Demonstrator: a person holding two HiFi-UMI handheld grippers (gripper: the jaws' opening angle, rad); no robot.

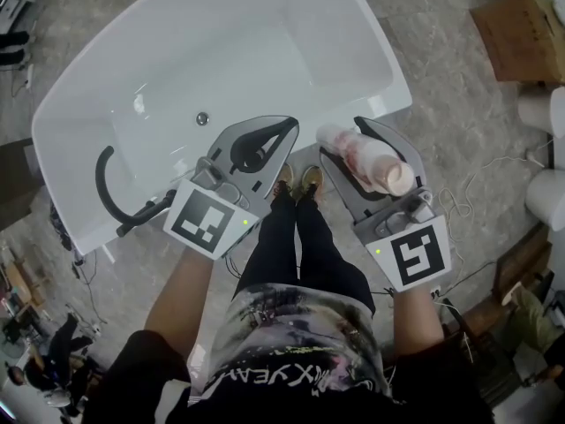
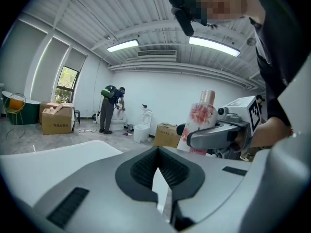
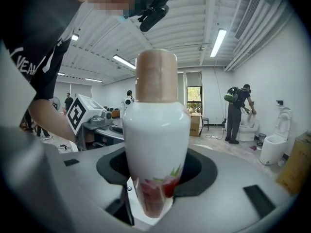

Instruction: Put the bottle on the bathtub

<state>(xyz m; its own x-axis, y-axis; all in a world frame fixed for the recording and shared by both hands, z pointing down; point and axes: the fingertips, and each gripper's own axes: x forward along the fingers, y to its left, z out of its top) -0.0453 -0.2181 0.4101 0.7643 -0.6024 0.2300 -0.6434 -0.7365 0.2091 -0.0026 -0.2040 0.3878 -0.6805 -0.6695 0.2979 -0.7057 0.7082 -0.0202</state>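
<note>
Bathtub [image 1: 221, 34], one, white, is lying below, with two grippers hovering by its near rim. Left gripper [image 1: 290, 124] is carrying nothing, its jaws pressed together. Right gripper [image 1: 341, 141] is pinching the single bottle [image 1: 366, 159], white with red flowers and a tan cap, in the air beside the tub, not on it. Only the head view is showing the tub; both gripper views are showing a distant bystander [image 2: 108, 108] near a toilet [image 2: 142, 130].

Glossy white bathtub [image 1: 265, 25]; smooth glossy bottle [image 3: 155, 144], matt cap.
</note>
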